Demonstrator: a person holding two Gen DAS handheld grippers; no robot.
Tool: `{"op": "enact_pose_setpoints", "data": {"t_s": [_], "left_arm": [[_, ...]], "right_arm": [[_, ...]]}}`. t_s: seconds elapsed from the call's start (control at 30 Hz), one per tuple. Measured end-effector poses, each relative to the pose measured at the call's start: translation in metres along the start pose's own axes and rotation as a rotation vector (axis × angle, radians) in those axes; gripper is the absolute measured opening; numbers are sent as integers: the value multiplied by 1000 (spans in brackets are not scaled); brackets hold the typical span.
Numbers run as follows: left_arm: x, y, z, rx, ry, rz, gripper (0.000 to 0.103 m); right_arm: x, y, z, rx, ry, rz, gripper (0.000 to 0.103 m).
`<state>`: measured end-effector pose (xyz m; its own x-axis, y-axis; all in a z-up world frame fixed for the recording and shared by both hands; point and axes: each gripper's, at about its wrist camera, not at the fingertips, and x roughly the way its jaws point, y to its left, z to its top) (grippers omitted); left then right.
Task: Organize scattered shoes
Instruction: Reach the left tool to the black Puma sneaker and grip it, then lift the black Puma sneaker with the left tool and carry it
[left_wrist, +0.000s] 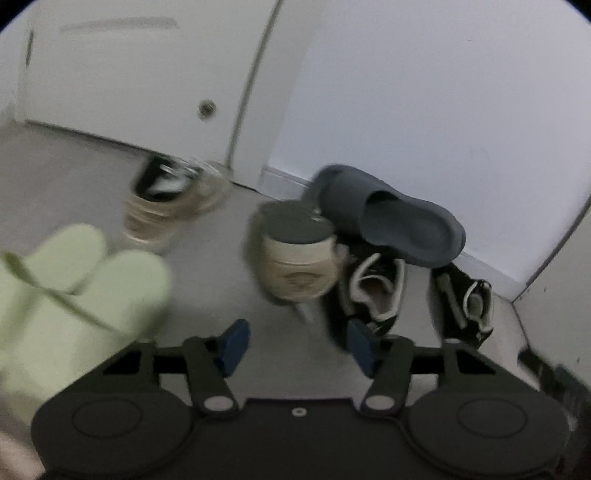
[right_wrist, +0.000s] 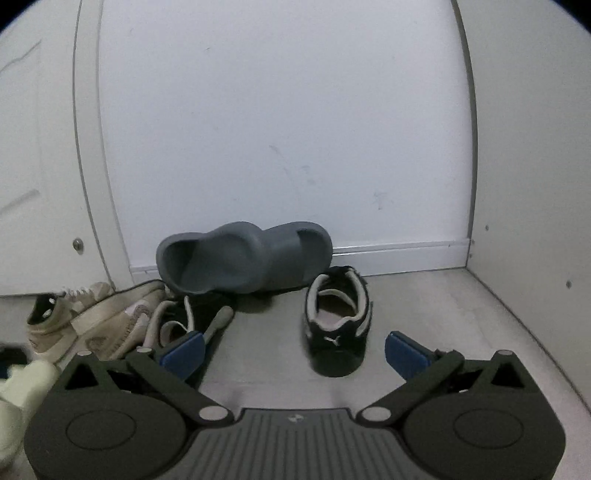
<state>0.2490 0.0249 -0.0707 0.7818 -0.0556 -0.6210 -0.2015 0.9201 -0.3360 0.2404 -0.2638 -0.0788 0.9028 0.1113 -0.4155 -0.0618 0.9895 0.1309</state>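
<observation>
Blue-padded and spread wide, the left gripper (left_wrist: 293, 345) hangs empty over the pale grey floor (left_wrist: 66, 184), nothing between its jaws. Just off its left edge sit the pale green foam slippers (left_wrist: 79, 280), blurred in this view. Ahead stands a cream high-top sneaker with a dark collar (left_wrist: 295, 258), its mate (left_wrist: 170, 199) farther off by the white cabinet door (left_wrist: 147, 74). To the right, a black lace-up trainer with white trim (left_wrist: 373, 295) lies half under a slate-grey moulded slide sandal (left_wrist: 388, 218) that is propped against the white wall (left_wrist: 443, 92). A second black trainer (left_wrist: 467, 306) sits apart, nearer the corner.

Over to the right wrist view: the right gripper (right_wrist: 295, 350) is also wide open and empty, lined up on that second black trainer (right_wrist: 338, 321), heel toward the camera. The grey slide (right_wrist: 243, 258) leans behind it; the partner trainer (right_wrist: 184, 325) lies left, touching the cream sneakers (right_wrist: 107, 317).

My call: go for the heel collar here. Come down straight, one pad inside the opening and one outside, close on the stiff rim, not the soft laces, and lift clear before swinging it beside its partner. Keep off the slide, which looks ready to topple.
</observation>
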Motion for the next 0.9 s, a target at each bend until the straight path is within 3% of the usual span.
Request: {"op": "enact_pose_setpoints", "data": {"t_s": [0.2,0.5,0.57,0.77,0.9], "left_arm": [[64,-38,-2,30,83,-23,44],[119,-63,7,130,112,61,33],[125,-67,6,138,110,99,27],[124,-67,2,144,100,121,24],[124,-64,7,98,138,120,23]], "right_arm": [[3,-12,-3,65,16,2,103],[15,-32,-5,235,85,43,103],[18,-35,-8,240,110,28,103],[21,-45,-13,332,156,52,103],[22,-37,-15,273,177,38,103]]}}
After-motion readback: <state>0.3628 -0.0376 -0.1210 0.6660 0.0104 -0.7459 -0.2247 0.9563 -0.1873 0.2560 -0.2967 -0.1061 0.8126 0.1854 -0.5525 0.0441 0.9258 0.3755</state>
